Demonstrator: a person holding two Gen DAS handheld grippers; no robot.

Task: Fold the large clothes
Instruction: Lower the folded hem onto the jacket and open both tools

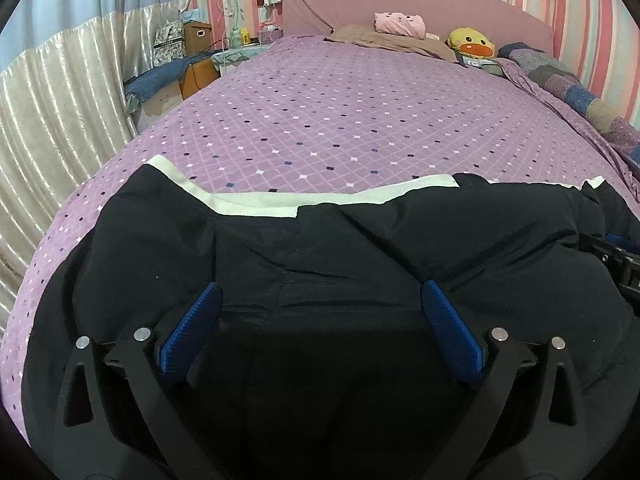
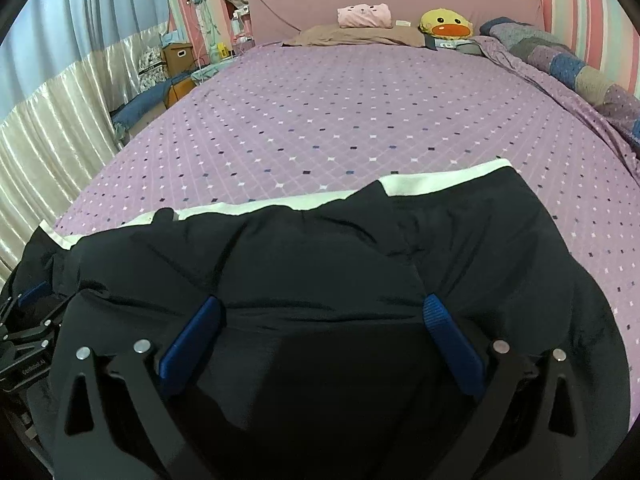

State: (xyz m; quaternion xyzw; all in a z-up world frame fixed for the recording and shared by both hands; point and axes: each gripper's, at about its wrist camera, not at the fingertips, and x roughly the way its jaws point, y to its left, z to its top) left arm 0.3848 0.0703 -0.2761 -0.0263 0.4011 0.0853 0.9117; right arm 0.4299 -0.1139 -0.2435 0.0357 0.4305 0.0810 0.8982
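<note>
Spread across the near end of the bed, the black garment [image 1: 320,248] lies with its long axis running side to side, a white band [image 1: 256,204] marking its far edge against the purple bedspread [image 1: 340,112]. It sits directly under and ahead of both tools, so either could close on it by dropping straight down. The left gripper [image 1: 320,312] stands with its jaws as wide as they go, blue pads [image 1: 192,328] apart over the cloth and pinching nothing; the right gripper [image 2: 322,326] is the same, spread wide above the fabric with nothing held. Each hangs over its own half of the garment, the left nearer the left end and the right nearer the right end, so the coming pinch looks like a two-handed one along the near side. Whether the pads rest on the cloth or hover just over it I cannot tell. At the head of the bed lie a folded pink garment [image 2: 364,15] and a yellow duck plush [image 2: 446,24]. Small lettering on the left gripper's body at the edge of the right view is too blurred to read.
</note>
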